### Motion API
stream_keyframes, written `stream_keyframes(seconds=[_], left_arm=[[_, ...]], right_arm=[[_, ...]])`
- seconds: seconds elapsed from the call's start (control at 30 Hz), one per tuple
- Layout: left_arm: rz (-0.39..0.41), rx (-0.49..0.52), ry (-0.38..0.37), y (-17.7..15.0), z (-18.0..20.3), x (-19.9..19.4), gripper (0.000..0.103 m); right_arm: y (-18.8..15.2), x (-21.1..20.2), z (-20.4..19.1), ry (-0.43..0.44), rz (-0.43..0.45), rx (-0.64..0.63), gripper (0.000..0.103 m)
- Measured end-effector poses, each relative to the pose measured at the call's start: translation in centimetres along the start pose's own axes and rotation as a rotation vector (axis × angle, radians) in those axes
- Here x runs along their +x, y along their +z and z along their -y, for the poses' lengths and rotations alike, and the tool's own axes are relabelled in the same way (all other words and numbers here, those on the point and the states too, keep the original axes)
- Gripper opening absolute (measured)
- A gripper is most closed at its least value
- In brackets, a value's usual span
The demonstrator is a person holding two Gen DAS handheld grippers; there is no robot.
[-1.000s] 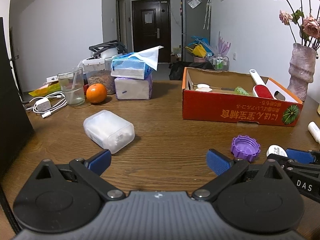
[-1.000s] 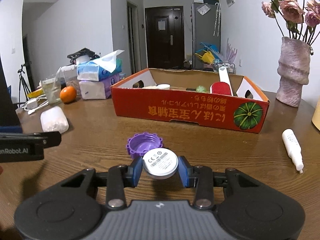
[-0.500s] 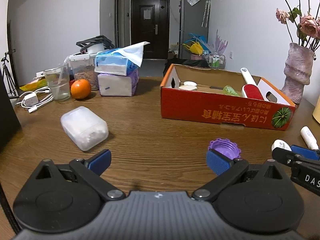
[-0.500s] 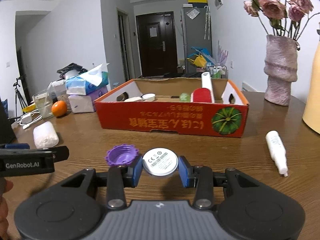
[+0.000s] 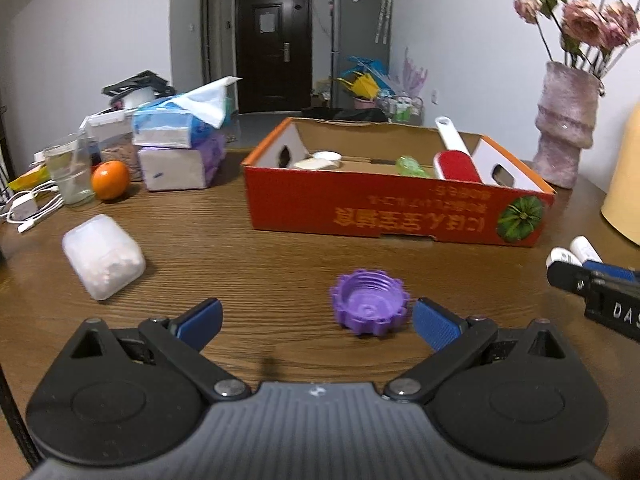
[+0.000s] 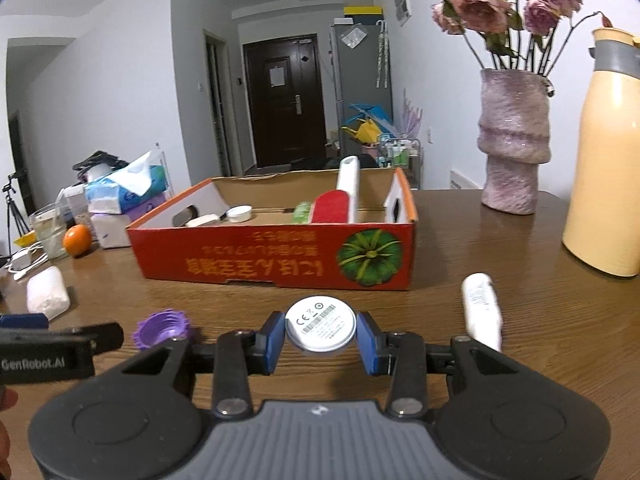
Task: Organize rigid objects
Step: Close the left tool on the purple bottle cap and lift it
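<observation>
My right gripper (image 6: 320,340) is shut on a round white disc (image 6: 320,327) with a printed label, held just above the table in front of the red cardboard box (image 6: 276,260). My left gripper (image 5: 316,320) is open and empty; a purple ridged cap (image 5: 370,307) lies on the table just inside its right finger (image 5: 436,327). The cap also shows in the right wrist view (image 6: 162,327). A white tube (image 6: 480,306) lies right of the disc. A white plastic case (image 5: 103,262) lies at the left. The box (image 5: 396,212) holds a red lint brush (image 5: 456,160) and small items.
A pink vase (image 6: 514,140) and a yellow thermos (image 6: 608,160) stand at the right. Tissue packs (image 5: 180,152), an orange (image 5: 110,180), a glass (image 5: 72,172) and a charger cable (image 5: 28,208) crowd the far left.
My right gripper has swung right with the disc, away from the purple cap. My left gripper has moved right, so the cap now sits between its fingers.
</observation>
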State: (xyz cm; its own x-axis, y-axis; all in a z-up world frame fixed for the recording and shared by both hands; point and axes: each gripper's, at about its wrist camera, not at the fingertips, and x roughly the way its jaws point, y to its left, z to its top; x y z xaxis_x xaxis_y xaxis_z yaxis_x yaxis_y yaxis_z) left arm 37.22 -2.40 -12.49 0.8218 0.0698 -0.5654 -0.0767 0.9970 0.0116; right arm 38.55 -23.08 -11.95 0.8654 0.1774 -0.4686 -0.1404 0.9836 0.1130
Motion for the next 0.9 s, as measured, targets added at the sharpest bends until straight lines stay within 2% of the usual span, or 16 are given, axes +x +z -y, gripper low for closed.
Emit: stream_keyframes(seconds=[0.17, 0.47, 0.57, 0.7, 0.8, 0.87, 0.9], left_arm=[[-0.033, 0.03, -0.006, -0.1, 1.6, 1.3, 0.103], [-0.098, -0.001, -0.002, 0.4, 2.0, 4.1, 0.103], [-0.103, 0.007, 0.011, 0.4, 2.2, 4.8, 0.099], [-0.104, 0.028, 0.011, 0.4, 2.7, 5.4, 0.086], [-0.109, 0.037, 0.0, 0.5, 3.0, 5.7, 0.083], [-0.11, 0.043, -0.004, 0.6, 3.1, 5.8, 0.074], [-0.114, 0.041, -0.013, 0.6, 3.1, 6.0, 0.064]], right_arm=[[0.2, 0.1, 1.3, -0.021, 0.006, 0.007, 0.038], [0.1, 0.2, 1.8, -0.031, 0.008, 0.008, 0.038], [0.1, 0.4, 1.7, -0.033, 0.004, 0.007, 0.038], [0.0, 0.4, 1.6, -0.036, 0.003, 0.001, 0.038], [-0.1, 0.4, 1.5, -0.039, 0.003, -0.003, 0.038], [-0.2, 0.5, 1.4, -0.039, 0.002, -0.004, 0.038], [-0.2, 0.5, 1.4, -0.038, 0.001, -0.005, 0.038]])
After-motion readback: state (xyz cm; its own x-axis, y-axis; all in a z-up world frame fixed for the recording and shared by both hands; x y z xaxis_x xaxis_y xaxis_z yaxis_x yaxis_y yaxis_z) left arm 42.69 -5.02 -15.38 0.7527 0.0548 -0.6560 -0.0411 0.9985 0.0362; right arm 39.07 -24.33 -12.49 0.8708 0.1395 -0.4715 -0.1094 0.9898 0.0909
